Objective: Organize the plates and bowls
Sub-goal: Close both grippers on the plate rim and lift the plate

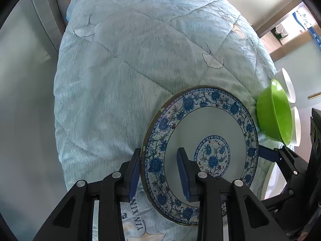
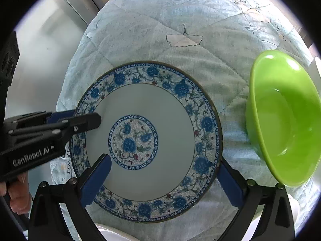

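Note:
A blue-and-white floral plate lies flat on a quilt. My left gripper has its jaws over the plate's left rim, with one pad against the outer edge and the other finger on the white inner face; it looks shut on the rim. My right gripper stands wide open at the plate's near side, with one finger over the plate and the other outside the right rim. A green bowl sits just right of the plate.
The pale blue quilt covers the whole work surface and drops away at its edges. White dishes stand behind the green bowl. A white dish lies at the near edge. A hand holds the left gripper.

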The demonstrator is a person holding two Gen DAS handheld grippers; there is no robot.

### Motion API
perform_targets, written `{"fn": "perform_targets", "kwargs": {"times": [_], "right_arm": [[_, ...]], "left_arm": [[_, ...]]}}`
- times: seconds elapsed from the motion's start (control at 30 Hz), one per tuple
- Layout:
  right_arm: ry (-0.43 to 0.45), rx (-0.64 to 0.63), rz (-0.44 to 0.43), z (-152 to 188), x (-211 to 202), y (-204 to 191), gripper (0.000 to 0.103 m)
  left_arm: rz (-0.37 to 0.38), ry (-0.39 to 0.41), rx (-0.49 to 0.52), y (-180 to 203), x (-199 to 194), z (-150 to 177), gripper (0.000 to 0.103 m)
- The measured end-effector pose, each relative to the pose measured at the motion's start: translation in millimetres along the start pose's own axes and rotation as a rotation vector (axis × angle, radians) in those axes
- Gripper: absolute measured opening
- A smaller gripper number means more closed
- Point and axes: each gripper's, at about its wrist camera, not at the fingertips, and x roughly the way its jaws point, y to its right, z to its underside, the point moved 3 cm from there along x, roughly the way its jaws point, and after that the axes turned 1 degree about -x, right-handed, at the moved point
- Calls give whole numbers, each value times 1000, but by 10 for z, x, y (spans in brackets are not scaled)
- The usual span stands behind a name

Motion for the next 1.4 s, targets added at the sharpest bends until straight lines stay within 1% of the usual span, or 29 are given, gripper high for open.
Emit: {"fn": "perform_targets", "kwargs": {"times": [0.13, 0.27, 0.47, 0.6, 0.73, 0.83, 1.0, 1.13, 1.23, 1.4], "right_arm": [[9, -13, 9, -58, -40, -50, 101], [40, -36, 33, -64, -201, -54, 101], [69, -77, 40, 33, -424, -164, 101], [91, -91, 30, 122, -675, -229, 101], [105, -120, 22, 402, -998, -291, 101], [123, -126, 13, 592, -1277, -329, 101], [131, -151, 15, 901, -1622, -411, 101], [140, -148, 18, 1274, -1886, -425, 101], [125, -151, 23, 1561, -1992, -433, 101], [91, -146, 24, 2032, -2043, -419, 101]], "left_arm": [[20, -4, -29, 0, -64, 72, 32], [29, 23, -61, 17, -233, 183, 32], [-21, 76, -80, 96, -655, 360, 32], [-51, 99, -90, 208, -993, 553, 32], [-78, 142, -98, 325, -1419, 846, 32], [-72, 155, -104, 421, -1660, 1097, 32], [-66, 175, -115, 640, -2041, 1526, 32], [-67, 178, -112, 839, -2232, 1897, 32], [-78, 175, -108, 1005, -2343, 2246, 32], [-80, 153, -124, 1135, -2336, 2829, 32]]}}
